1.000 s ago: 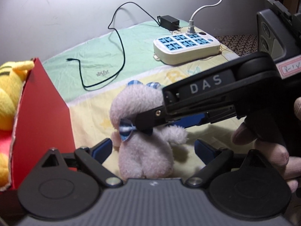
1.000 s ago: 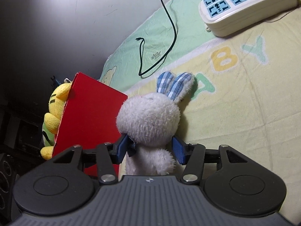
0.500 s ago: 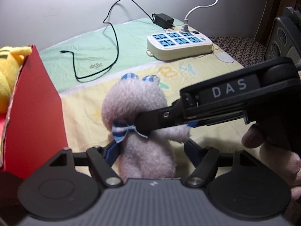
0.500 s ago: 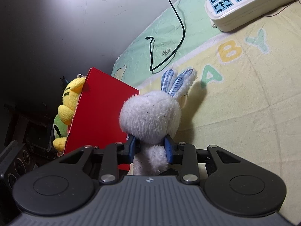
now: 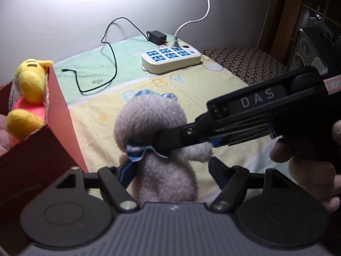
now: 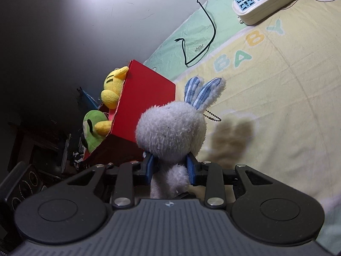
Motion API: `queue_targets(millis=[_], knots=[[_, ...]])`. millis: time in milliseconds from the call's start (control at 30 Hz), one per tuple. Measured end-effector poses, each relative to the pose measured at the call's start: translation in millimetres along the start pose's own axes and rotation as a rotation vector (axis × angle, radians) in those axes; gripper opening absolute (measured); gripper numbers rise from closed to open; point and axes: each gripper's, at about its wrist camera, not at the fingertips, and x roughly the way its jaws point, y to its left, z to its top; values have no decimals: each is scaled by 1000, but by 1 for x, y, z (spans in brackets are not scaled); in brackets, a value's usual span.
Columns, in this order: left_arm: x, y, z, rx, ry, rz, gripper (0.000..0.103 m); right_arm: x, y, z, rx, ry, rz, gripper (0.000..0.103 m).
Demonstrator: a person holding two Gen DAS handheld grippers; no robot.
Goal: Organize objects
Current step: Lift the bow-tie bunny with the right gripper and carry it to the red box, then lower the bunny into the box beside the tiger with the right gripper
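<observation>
Two soft toys already sit in the open red cardboard box [image 6: 147,98] at the left edge of the bed: a yellow plush [image 6: 114,87] leaning over its rim and a green plush [image 6: 92,131] below it. Just right of the box wall, your right gripper [image 6: 170,168] has its blue pads pressed into the neck of the grey fluffy rabbit with blue checked ears [image 6: 170,130], lifted clear of the yellow and green "BABY" blanket [image 6: 287,85]; a bead chain hangs by the ears. Your left gripper [image 5: 168,170] stands wide open around the rabbit's [image 5: 153,128] lower body; whether its pads touch the fur you cannot tell. The right gripper's black body crosses in front of the rabbit there. Farther right, near the far edge, lie a loose black cable [image 5: 110,64], a black adapter [image 5: 157,37] and a cream power strip with blue sockets [image 5: 170,59].
</observation>
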Motion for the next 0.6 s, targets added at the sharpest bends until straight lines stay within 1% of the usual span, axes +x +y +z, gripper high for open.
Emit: queue_targets(millis=[133,267,433,600], knots=[[-31,6,-10,26,-37,-12,74,-5,30,-14,-34,-24,3,34],[-65,21,-13,27,-101,-20,74,-8,67,-20,-112,-64,19,34],[-104,44,-7,19,-206,-6,74,-6,109,-17,-199,-118,63,34],[-128,73,1,3,-283,27,74,12,136,-6,-242,-139,110,34]])
